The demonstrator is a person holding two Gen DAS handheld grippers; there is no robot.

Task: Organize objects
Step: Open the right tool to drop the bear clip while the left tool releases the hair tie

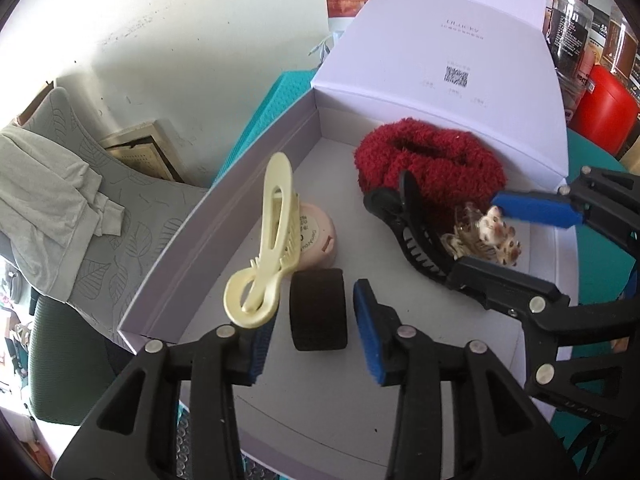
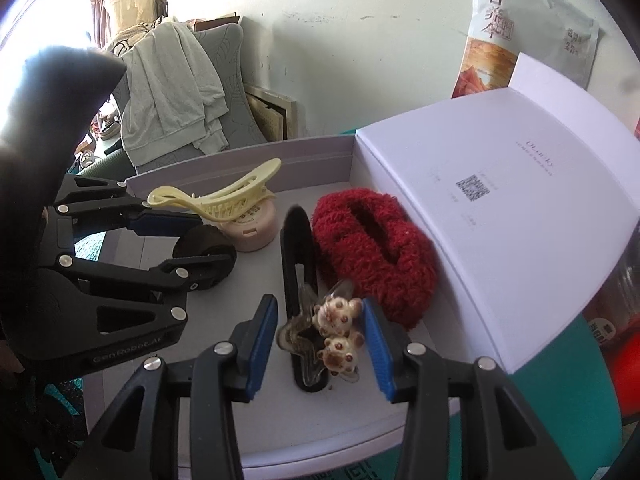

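Observation:
An open white box [image 1: 224, 216] holds the hair things. My left gripper [image 1: 314, 308] is open, and a dark brown band roll [image 1: 318, 328] stands between its blue pads without touching them. A cream hair clip [image 1: 272, 232] leans on the left fingertip and on a pink round case [image 1: 320, 236]. My right gripper [image 2: 320, 308] is open around a bear hair clip [image 2: 336, 336], which lies on a long black clip [image 2: 298, 248]. A red fluffy scrunchie [image 2: 372, 252] sits behind, against the raised lid [image 2: 500, 200]. Each gripper shows in the other's view: right gripper [image 1: 476, 236], left gripper [image 2: 212, 240].
The box rests on a teal cover [image 1: 280, 92]. A chair draped with a grey garment [image 2: 172, 92] stands beyond the box's far wall. Jars [image 1: 572, 20] and a red container [image 1: 604, 108] crowd the area behind the lid. A snack pouch [image 2: 512, 28] hangs on the wall.

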